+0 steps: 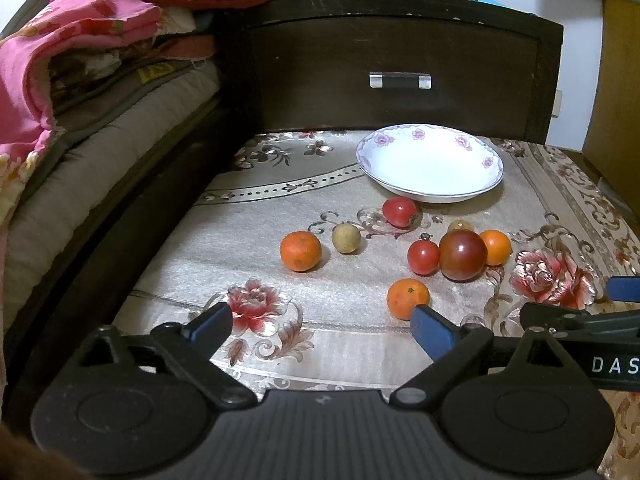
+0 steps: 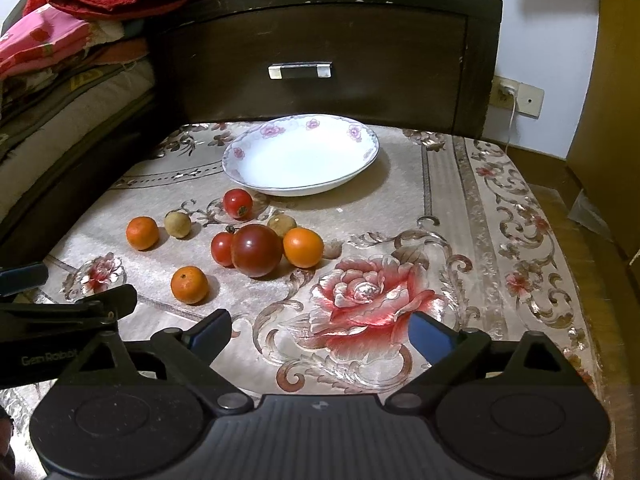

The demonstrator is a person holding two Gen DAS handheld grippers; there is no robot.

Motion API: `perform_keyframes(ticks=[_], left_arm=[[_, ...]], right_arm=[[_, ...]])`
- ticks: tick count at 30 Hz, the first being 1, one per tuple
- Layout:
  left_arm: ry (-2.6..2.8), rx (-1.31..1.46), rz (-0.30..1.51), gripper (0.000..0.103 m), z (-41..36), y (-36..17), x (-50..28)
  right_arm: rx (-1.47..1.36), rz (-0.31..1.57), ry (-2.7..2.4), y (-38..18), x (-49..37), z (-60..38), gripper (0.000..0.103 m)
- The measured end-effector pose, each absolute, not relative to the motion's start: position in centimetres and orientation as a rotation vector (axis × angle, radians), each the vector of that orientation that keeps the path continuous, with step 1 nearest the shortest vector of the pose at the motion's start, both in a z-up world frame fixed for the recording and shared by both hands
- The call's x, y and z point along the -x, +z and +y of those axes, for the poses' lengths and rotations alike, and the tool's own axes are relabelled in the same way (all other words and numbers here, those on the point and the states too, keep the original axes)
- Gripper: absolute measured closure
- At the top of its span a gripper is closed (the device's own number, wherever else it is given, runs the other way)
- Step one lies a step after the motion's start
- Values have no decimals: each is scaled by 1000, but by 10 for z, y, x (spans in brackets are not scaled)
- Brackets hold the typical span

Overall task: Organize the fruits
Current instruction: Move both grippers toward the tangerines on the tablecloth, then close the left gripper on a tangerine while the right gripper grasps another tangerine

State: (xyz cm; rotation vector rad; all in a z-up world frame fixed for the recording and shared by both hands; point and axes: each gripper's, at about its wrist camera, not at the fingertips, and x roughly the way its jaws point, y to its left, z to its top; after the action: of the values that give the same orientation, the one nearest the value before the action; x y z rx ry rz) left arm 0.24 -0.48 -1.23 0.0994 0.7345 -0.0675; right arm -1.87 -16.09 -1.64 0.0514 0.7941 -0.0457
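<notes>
Up close from the left wrist, the left gripper (image 1: 322,322) gapes wide over plush floral cloth (image 1: 248,240); round glossy fruits (image 1: 463,255) lie before a smooth porcelain bowl (image 1: 430,196). From the right wrist, the right gripper (image 2: 320,328) also spreads wide, holding nothing.

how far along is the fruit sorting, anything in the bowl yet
Nothing looks done: the white floral bowl holds no fruit. Nothing is in hand either; the left hand-held gripper and right hand-held gripper are both open above the cloth. All the fruit is left on the floral cloth, including three small oranges, the nearest, the dark tomato, red tomatoes and two tan fruits.
</notes>
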Motion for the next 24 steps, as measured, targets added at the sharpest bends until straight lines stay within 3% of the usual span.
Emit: perform_keyframes(ticks=[14, 24], left_arm=[[-95, -116, 745, 8, -7, -19, -7], [-147, -122, 758, 17, -12, -18, -12]], right_arm=[[-60, 819, -5, -22, 14, -162, 19], [-70, 851, 45, -23, 7, -165, 27]])
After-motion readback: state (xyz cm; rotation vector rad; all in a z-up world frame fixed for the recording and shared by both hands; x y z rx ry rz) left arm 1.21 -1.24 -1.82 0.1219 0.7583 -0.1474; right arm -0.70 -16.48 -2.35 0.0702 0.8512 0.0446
